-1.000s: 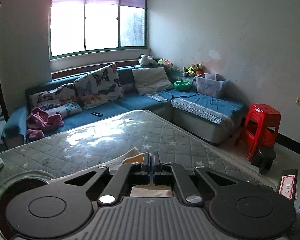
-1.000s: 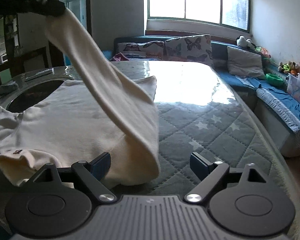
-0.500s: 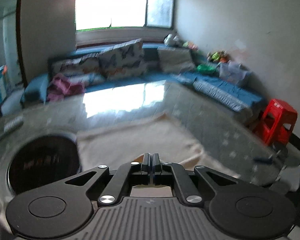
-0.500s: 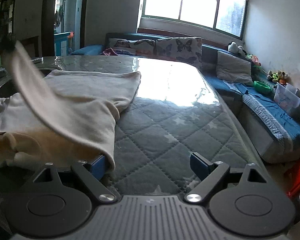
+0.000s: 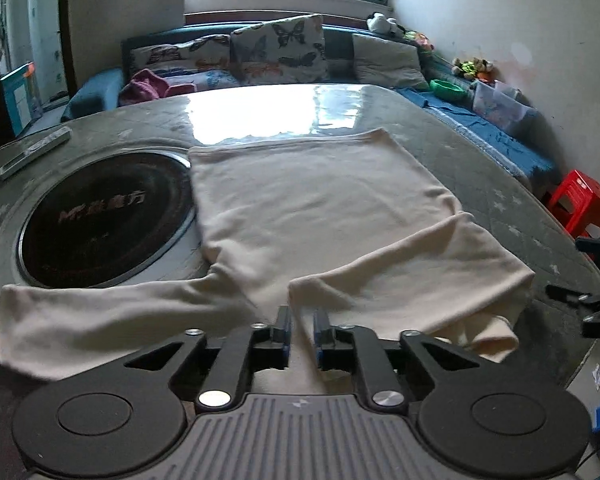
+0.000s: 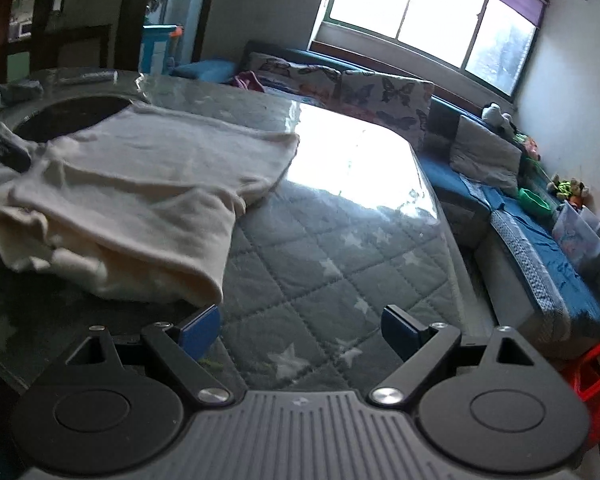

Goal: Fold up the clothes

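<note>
A cream long-sleeved shirt (image 5: 312,200) lies spread on the quilted grey table (image 6: 320,248). One sleeve (image 5: 400,268) is folded across its near part, its cuff ending just ahead of my left gripper (image 5: 302,332). That gripper's jaws are opening, a narrow gap between the pads, which do not press on the cloth. The other sleeve (image 5: 100,304) trails off to the left. In the right wrist view the shirt (image 6: 140,184) lies at the left, its folded corner close to the left finger. My right gripper (image 6: 300,328) stands wide open over bare quilt, holding nothing.
A round black cooktop (image 5: 100,216) is set into the table left of the shirt, with a remote (image 5: 36,150) beyond it. A blue corner sofa (image 6: 540,240) runs behind and to the right. A red stool (image 5: 580,204) stands by the table's right edge.
My left gripper came down from high up, laying the raised sleeve across the shirt, and its jaws have parted. The right gripper has rolled a little and stays open.
</note>
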Demonstrator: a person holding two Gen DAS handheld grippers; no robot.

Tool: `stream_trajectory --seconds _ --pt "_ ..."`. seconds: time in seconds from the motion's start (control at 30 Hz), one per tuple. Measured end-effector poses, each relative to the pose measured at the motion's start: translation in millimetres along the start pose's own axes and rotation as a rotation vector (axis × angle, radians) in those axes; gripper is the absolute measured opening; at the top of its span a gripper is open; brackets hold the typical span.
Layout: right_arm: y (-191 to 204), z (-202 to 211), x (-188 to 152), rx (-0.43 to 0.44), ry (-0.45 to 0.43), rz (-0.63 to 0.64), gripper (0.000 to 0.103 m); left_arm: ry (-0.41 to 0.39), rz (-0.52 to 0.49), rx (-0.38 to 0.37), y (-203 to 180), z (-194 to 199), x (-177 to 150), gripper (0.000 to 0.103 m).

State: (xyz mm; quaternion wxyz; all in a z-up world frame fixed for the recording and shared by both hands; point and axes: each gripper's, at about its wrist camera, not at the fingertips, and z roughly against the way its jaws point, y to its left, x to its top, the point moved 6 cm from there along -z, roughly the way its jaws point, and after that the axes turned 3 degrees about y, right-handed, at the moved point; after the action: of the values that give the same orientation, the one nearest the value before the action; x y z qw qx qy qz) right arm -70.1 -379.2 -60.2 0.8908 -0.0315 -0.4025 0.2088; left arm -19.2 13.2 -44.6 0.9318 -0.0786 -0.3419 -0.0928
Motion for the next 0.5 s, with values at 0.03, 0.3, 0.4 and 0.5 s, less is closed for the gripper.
stream_trajectory --seconds 0.03,0.3,0.4,0.5 --pt "0 3 5 0.017 -0.013 -0.004 0.090 -0.004 0.004 0.003 1 2 0 0.017" --pt "21 -12 55 0.223 -0.082 -0.058 0.061 -0.033 -0.008 -0.068 -19 -2 12 0.018" --pt "32 -27 65 0.273 -0.078 -0.054 0.054 -0.019 -0.012 -0.082 -26 -15 15 0.018" --pt "41 -39 72 0.308 -0.079 -0.047 0.046 0.000 -0.007 -0.084 -27 -27 14 0.018"
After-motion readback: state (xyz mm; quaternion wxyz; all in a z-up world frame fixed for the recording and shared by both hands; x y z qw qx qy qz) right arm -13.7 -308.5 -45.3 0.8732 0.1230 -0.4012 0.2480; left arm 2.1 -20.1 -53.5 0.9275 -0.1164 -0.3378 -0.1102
